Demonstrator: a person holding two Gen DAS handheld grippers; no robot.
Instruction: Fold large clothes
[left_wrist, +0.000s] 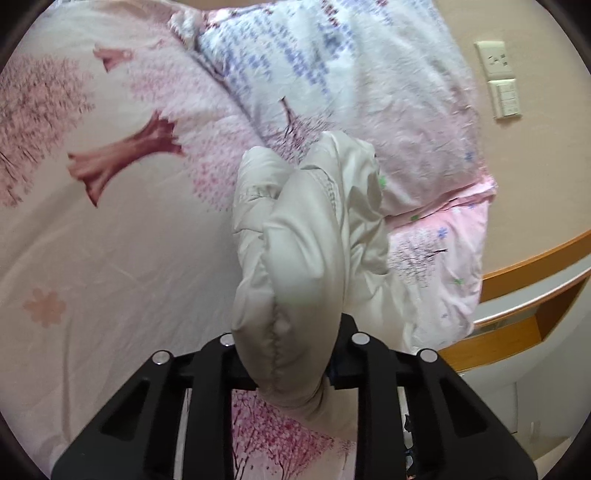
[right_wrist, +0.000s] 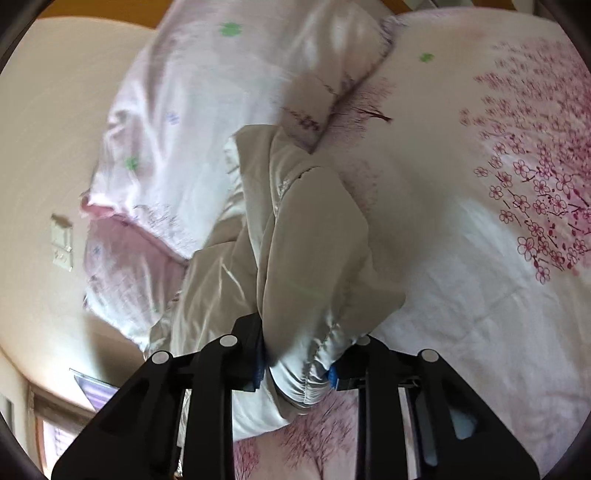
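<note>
A padded beige-white jacket (left_wrist: 306, 236) hangs bunched over the bed. My left gripper (left_wrist: 293, 369) is shut on a thick stitched fold of it, held above the sheet. In the right wrist view the same jacket (right_wrist: 306, 236) drapes down from my right gripper (right_wrist: 297, 365), which is shut on a gathered, elastic-looking edge. The blue pads (right_wrist: 332, 374) show beside the cloth. The rest of the jacket is crumpled and partly hidden behind the folds.
The bed sheet (left_wrist: 110, 258) is pale pink with cherry-tree prints. Floral pillows (left_wrist: 332, 74) lie at the head of the bed and also show in the right wrist view (right_wrist: 184, 110). A wooden bedside ledge (left_wrist: 535, 280) and wall switches (left_wrist: 498, 77) are at right.
</note>
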